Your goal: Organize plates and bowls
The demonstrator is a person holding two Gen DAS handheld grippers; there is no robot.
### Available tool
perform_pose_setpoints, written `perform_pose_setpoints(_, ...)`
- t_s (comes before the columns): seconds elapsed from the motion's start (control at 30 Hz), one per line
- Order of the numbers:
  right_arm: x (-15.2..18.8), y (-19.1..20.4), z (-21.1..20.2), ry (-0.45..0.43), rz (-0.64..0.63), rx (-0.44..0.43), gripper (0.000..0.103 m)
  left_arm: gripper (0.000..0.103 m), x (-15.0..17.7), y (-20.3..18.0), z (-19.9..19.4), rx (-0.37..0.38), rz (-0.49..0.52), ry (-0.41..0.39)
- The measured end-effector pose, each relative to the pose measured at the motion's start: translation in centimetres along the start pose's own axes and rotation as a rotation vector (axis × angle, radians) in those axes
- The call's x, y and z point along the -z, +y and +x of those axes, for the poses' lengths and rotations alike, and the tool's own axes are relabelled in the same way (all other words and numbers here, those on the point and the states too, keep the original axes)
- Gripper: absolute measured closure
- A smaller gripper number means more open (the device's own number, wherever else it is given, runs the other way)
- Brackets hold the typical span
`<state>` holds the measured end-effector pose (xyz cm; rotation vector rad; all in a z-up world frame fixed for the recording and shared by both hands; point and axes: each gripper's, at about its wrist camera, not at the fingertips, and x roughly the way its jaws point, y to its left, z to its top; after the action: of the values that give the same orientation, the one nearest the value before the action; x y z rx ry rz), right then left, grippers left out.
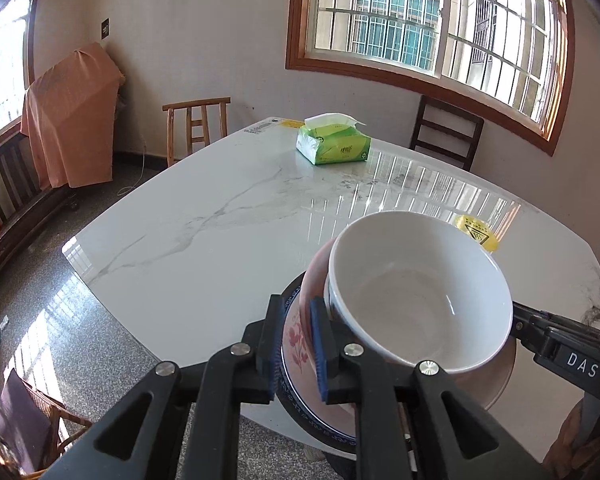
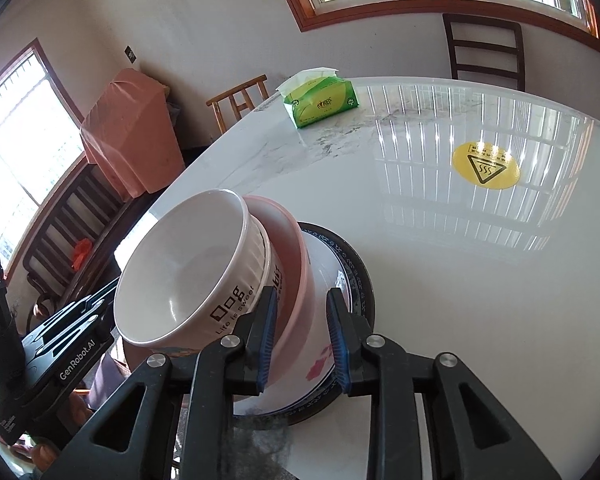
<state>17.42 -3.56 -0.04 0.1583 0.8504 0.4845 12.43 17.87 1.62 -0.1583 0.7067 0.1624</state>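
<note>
A stack stands at the near edge of the white marble table (image 1: 204, 216): a dark blue-rimmed plate (image 1: 300, 412) at the bottom, a flowered white plate (image 1: 296, 340) on it, a pink bowl (image 2: 296, 264), and a white bowl (image 1: 416, 292) printed "Life is sweet" on top, tilted. My left gripper (image 1: 296, 344) grips the stack's left rim with its jaws around the plates' edge. My right gripper (image 2: 302, 336) grips the opposite rim, jaws around the pink bowl and plates. Each gripper shows in the other's view: the right in the left wrist view (image 1: 560, 344), the left in the right wrist view (image 2: 72, 340).
A green tissue pack (image 1: 334, 144) lies at the table's far side and also shows in the right wrist view (image 2: 320, 102). A yellow warning sticker (image 2: 485, 165) is on the tabletop. Wooden chairs (image 1: 198, 128) stand around the table; a cloth-covered object (image 1: 70, 120) and a bench stand by the wall.
</note>
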Motion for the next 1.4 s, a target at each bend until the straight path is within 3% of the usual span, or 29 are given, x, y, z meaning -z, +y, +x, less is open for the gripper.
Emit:
perform_pose_setpoints(0.1, 0.6, 0.2, -0.7, -0.048, -0.015, 0.022, 0.07, 0.08, 0.2, 0.1, -0.1, -0.027, 0.005, -0.022)
perform_pose_setpoints(0.3, 1.2, 0.3, -1.7, -0.102, -0.035, 0.023, 0.061, 0.076, 1.0, 0.4, -1.2, -0.042, -0.001, -0.092)
perform_pose_setpoints(0.43, 2.2, 0.9, -3.4, -0.159, -0.057, -0.001, 0.058, 0.073, 1.9, 0.0, -3.5, -0.051, 0.029, -0.21)
perform_pose_setpoints(0.5, 3.1, 1.1, -4.5, -0.192, -0.047, -0.034, 0.055, 0.056, 2.2, -0.4, -5.2, -0.08, 0.054, -0.267)
perform_pose_setpoints(0.57, 3.9, 1.4, -5.7, -0.229, -0.052, -0.04, 0.054, 0.053, 2.6, -0.6, -7.7, -0.108, 0.059, -0.369)
perform_pose_setpoints(0.63, 4.7, 1.7, -6.9, -0.262, -0.071, -0.037, 0.053, 0.04, 2.9, -1.0, -10.2, -0.136, 0.065, -0.454)
perform_pose_setpoints(0.7, 5.3, 2.2, -8.2, -0.289, -0.094, -0.028, 0.051, 0.025, 3.1, -1.3, -12.5, -0.092, 0.066, -0.525)
perform_pose_setpoints(0.8, 6.2, 2.4, -9.6, -0.317, -0.108, -0.026, 0.05, 0.016, 3.5, -1.8, -15.6, 0.015, 0.077, -0.588)
perform_pose_setpoints(1.0, 7.8, 1.6, -12.0, -0.353, -0.088, -0.034, 0.045, 0.016, 4.5, -3.7, -19.6, 0.022, 0.101, -0.611)
perform_pose_setpoints(1.13, 8.9, 0.9, -13.6, -0.377, -0.077, -0.032, 0.045, 0.016, 4.7, -4.2, -20.9, 0.118, 0.094, -0.565)
perform_pose_setpoints(1.4, 11.4, 1.1, -15.0, -0.423, -0.094, -0.014, 0.035, 0.016, 6.3, -5.5, -21.8, 0.091, 0.102, -0.537)
